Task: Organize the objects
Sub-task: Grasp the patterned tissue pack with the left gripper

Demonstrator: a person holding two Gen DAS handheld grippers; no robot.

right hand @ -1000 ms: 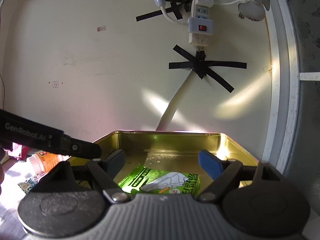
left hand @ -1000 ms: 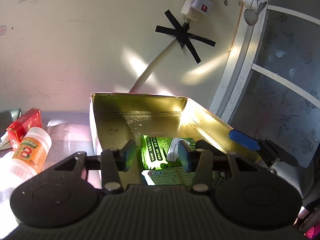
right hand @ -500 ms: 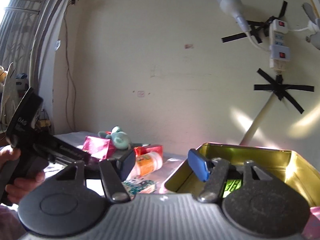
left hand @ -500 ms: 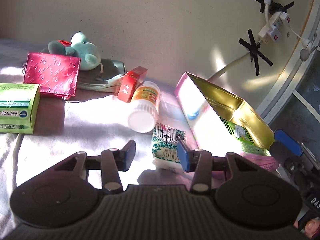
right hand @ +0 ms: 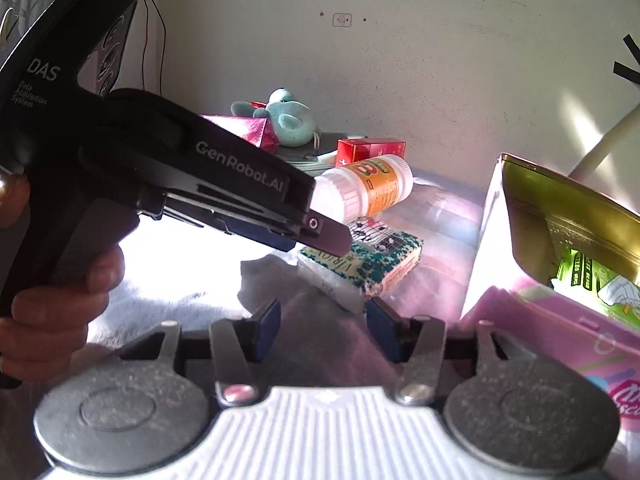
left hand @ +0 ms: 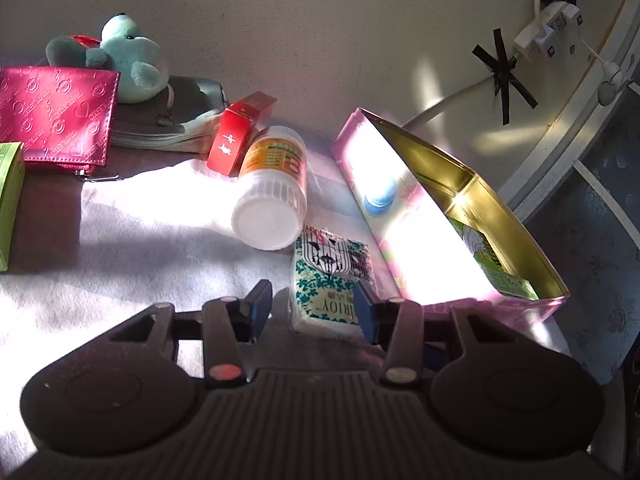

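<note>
The tissue pack, patterned in teal and white with a birdcage print, lies flat on the white cloth of the worktop, just beside the tin's pink outer wall. Its long axis runs away from the left tool, the printed end nearest that tool's blue pads. In the right wrist view the same pack sits ahead of the right tool and slightly turned, one corner toward the tin.

The tin stands open with a gold inside; the sun-washed pink wall faces the pack. In it lies a green packet, flat on the bottom, partly hidden by the wall; nothing else can be made out inside.

Beyond the pack a white pill bottle with an orange label lies on its side, cap pointing toward the left tool, its cap end just short of the pack. Behind it a red box leans on a grey pouch. A teal plush bear rests on the pouch, next to a pink wallet. A green box shows at the left edge.

The left tool is wide open and holds nothing, its pads straddling the near end of the pack without clear contact. The right tool is likewise spread and empty. The left hand grips the left tool's black handle.
</note>
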